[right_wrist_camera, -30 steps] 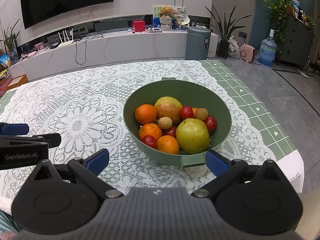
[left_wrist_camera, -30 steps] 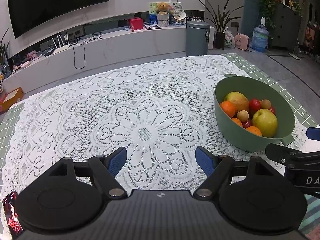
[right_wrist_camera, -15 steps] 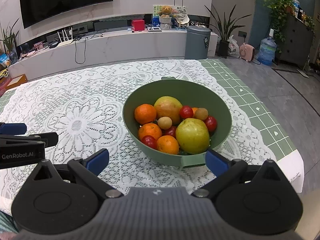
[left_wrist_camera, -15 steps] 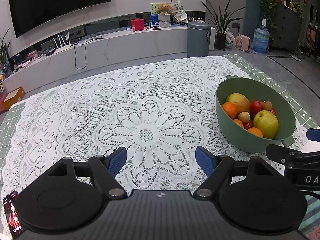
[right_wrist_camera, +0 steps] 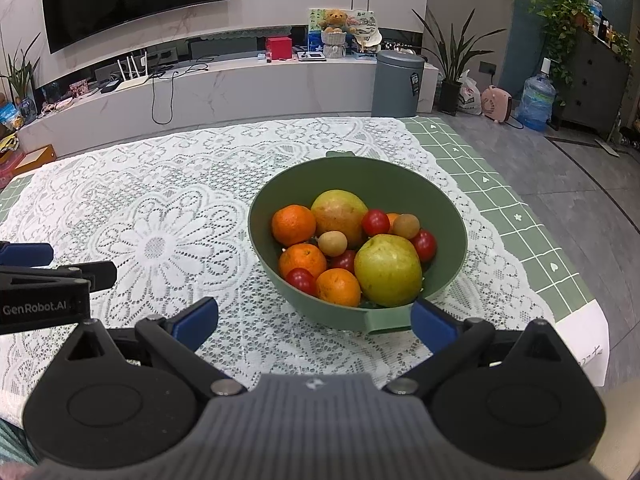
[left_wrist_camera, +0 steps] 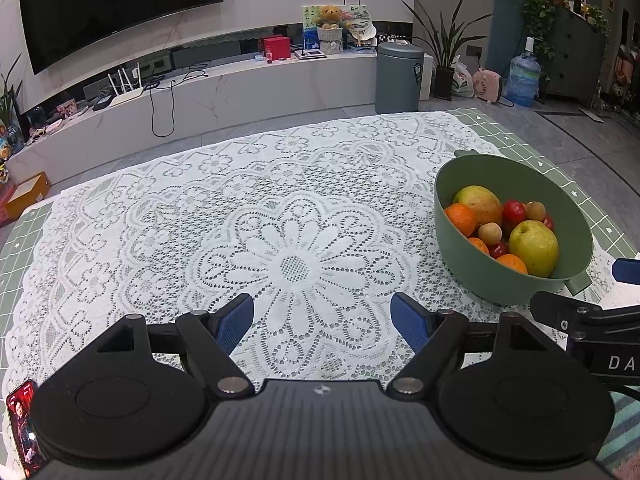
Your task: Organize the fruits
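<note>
Here, in the left wrist view, the left gripper (left_wrist_camera: pixel 322 318) is held over the middle of the lace tablecloth (left_wrist_camera: pixel 168 240) with its blue fingers spread wide and nothing between them. The green bowl (left_wrist_camera: pixel 460 264) is seen off to the right, and all the visible fruit is gathered inside it: a mango (left_wrist_camera: pixel 480 204), a yellow-green apple (left_wrist_camera: pixel 534 248), oranges, small red tomatoes and small brown fruits. No fruit is seen loose on the cloth. If the fruit is meant to be sorted out of the bowl, nothing can be judged as done so far. Behind the table, a television (left_wrist_camera: pixel 120 4), a long white shelf (left_wrist_camera: pixel 240 88) and a grey bin (left_wrist_camera: pixel 398 76) are shown.

In the right wrist view, the right gripper (right_wrist_camera: pixel 314 320) is placed just in front of the bowl (right_wrist_camera: pixel 264 240), near its tab handle, fingers likewise wide apart and empty. The apple (right_wrist_camera: pixel 388 270) lies nearest, beside an orange (right_wrist_camera: pixel 338 286) and a tomato (right_wrist_camera: pixel 300 280). A green checked mat (right_wrist_camera: pixel 500 200) is visible under the lace, and a grey tiled floor, potted plants and a water bottle (right_wrist_camera: pixel 536 100) are seen beyond.
</note>
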Available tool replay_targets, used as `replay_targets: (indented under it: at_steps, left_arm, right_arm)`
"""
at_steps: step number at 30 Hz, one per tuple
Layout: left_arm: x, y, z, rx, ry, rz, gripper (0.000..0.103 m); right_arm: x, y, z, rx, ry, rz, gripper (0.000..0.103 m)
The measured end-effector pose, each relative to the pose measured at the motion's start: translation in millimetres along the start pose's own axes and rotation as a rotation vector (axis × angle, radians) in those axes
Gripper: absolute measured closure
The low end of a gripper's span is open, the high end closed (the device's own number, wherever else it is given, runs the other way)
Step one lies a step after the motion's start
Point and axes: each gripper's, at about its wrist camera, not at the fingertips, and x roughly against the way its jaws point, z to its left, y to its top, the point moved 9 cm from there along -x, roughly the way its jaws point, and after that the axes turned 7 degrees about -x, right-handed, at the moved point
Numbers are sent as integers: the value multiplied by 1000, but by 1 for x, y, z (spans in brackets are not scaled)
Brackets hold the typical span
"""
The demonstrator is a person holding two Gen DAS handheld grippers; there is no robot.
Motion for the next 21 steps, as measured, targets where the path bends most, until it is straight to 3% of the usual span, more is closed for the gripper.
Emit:
replay_targets:
  at_steps: [21]
  left_arm:
    - [5, 1, 2, -2, 11, -9, 11]
  right_arm:
    - [0, -1, 3, 3, 7, -1, 4]
